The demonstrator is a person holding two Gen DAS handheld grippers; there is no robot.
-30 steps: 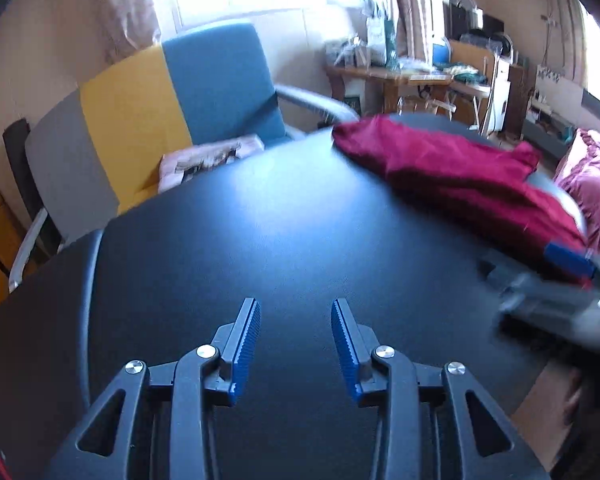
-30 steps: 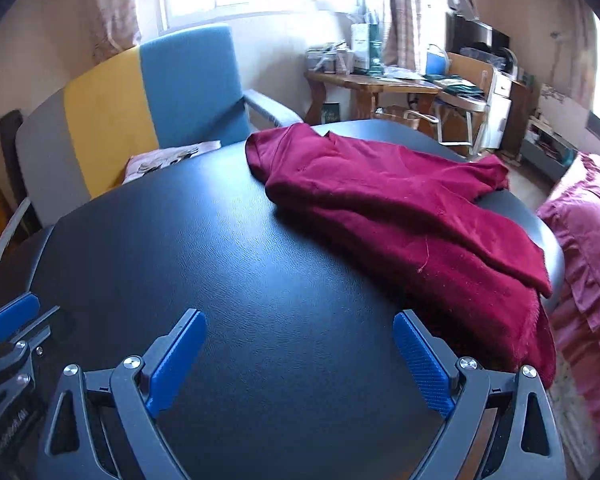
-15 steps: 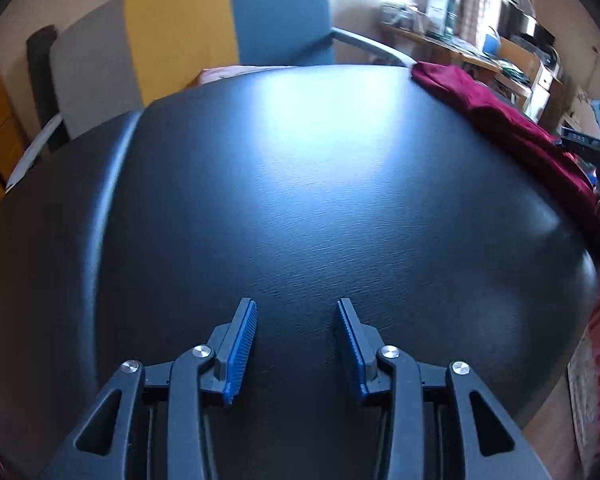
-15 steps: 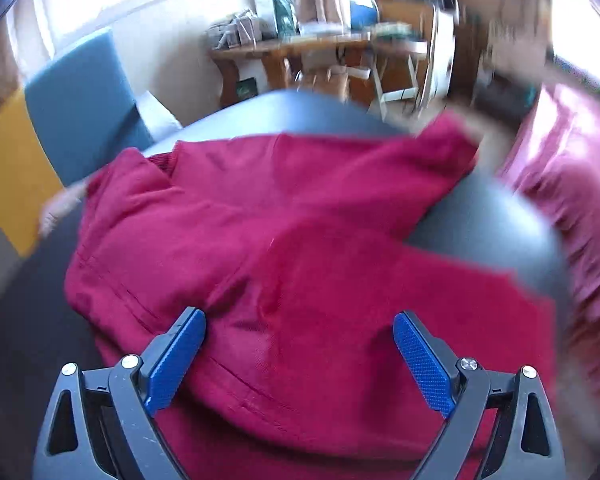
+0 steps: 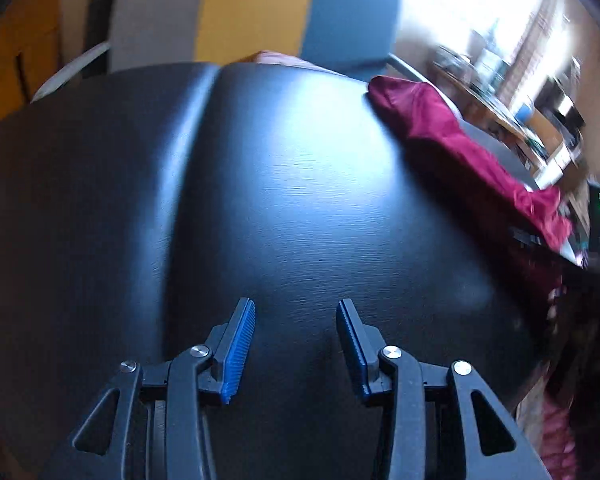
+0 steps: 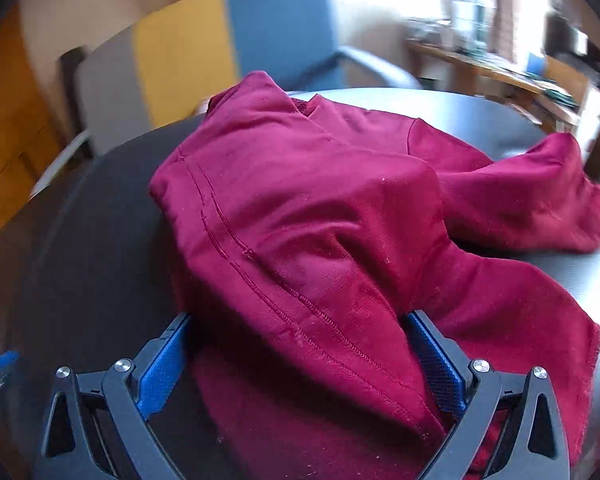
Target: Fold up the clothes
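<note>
One garment is present: a crumpled maroon top [image 6: 332, 216] lying on the black round table [image 5: 284, 208], bunched toward the table's right-hand side as the left wrist view shows it [image 5: 452, 148]. Its long axis runs from a raised fold at the far left edge of the heap, near the striped armchair [image 6: 228, 40], diagonally across to a loose flap hanging at the near right rim of the table. A second lobe, possibly a sleeve, trails off to the far right; which part it is cannot be confirmed.

Right gripper [image 6: 300, 360] is the nearer tool by a clear margin. It is angled steeply down over the near part of the heap, with a stitched seam ridge of the cloth rising between its blue pads. The jaws are opening and stand very wide; the pads flank the fabric but do not appear to pinch it, so no hold is judged to exist yet.

Left gripper [image 5: 296, 344] sits well apart from the garment, over bare table, also pitched downward. Its jaws are parted about halfway with nothing between them. The cloth lies to its right and farther away.

Judgement: the folding has not begun; the garment needs spreading flat first, and the right side is placed to take the first hold.
</note>
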